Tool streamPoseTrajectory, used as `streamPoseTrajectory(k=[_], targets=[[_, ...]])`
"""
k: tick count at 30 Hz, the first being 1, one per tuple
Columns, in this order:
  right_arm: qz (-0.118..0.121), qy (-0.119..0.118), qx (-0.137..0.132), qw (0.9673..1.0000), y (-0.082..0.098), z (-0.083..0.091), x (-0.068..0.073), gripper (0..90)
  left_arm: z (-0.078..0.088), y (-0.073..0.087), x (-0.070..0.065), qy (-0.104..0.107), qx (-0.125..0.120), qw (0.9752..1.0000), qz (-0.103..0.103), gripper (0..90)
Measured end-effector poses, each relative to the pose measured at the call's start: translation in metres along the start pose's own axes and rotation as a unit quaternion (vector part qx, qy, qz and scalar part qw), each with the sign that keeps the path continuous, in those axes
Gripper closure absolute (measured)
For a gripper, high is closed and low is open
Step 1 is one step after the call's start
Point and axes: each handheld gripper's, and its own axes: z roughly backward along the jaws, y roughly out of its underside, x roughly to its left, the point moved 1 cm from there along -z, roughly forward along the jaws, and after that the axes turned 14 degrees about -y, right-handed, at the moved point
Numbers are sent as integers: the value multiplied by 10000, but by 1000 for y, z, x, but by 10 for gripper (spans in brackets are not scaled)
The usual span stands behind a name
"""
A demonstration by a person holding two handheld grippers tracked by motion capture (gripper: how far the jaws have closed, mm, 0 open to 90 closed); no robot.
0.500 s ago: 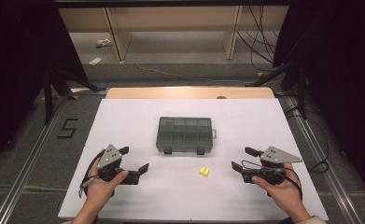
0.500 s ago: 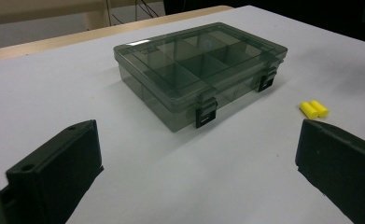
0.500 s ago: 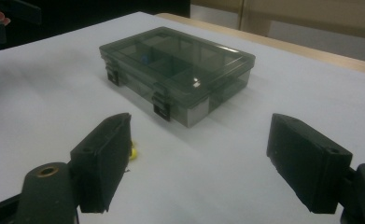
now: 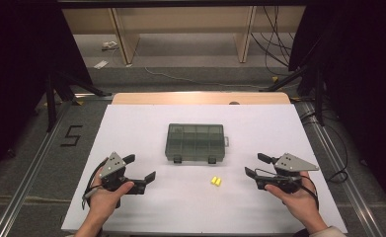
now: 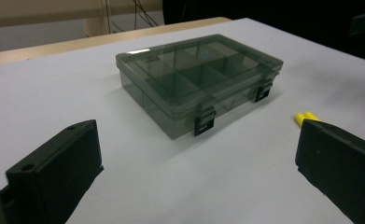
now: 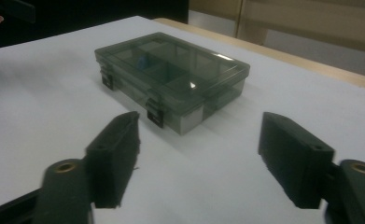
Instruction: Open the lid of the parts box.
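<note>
1 closed compartment box (image 4: 196, 142), long axis crosswise, latches facing person.

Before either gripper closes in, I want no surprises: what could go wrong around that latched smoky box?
The smoky translucent plastic compartment box lies unanchored on the smooth white table, so prying its two black latches might slide it. The small yellow pieces lie loose near the front; the right gripper could knock them away.

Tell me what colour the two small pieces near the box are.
Yellow pieces, clearest in the high view.
</note>
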Motion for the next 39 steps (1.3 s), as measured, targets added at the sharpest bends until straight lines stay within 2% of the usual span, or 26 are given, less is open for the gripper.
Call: streamPoseTrajectory(k=[2, 4, 6, 8, 9, 12, 14, 16, 23, 24, 29, 31, 34, 39], targets=[[67, 18, -37, 10000, -4, 2, -1, 558, -1, -3, -1, -21, -36, 10000, -45, 0], [140, -14, -10, 9999, -7, 1, -3, 681, -3, -6, -2, -5, -35, 9999, -94, 0], [199, -7, 69, 9998, -9, -2, -6, 773, -6, -8, -3, -70, -30, 9999, -112, 68], [234, 2, 116, 9997, -10, -5, -9, 829, -9, -9, -3, -107, -16, 9999, -54, 242], [232, -14, 124, 9997, -11, -7, -11, 849, -12, -9, -3, -212, 16, 9997, -74, 357], [230, 15, 170, 9996, -15, -11, -14, 873, -19, -9, -3, -368, 251, 9987, -233, 684], [250, -13, 206, 9995, -17, -14, -15, 898, -25, -10, -4, -400, 508, 9972, -380, 820], [239, -89, 261, 9993, -20, -21, -17, 900, -32, -11, -6, -459, 711, 9956, -406, 897], [168, -380, 749, 9963, -22, -55, -26, 900, -63, -12, -4, -684, 1237, 9889, -462, 900], [137, -402, 809, 9958, -21, -59, -27, 900, -69, -12, -3, -736, 1336, 9868, -546, 900], [-102, -492, 1167, 9919, -15, -79, -37, 900, -89, -7, 0, -859, 1570, 9810, -744, 900], [-164, -524, 1255, 9906, -12, -85, -40, 900, -95, -6, 1, -902, 1675, 9779, -869, 900], [-203, -540, 1350, 9892, -11, -91, -42, 900, -101, -3, 0, -890, 1770, 9756, -941, 900], [-268, -574, 1427, 9877, -10, -94, -43, 900, -107, 0, -2, -845, 1836, 9741, -1018, 900]])
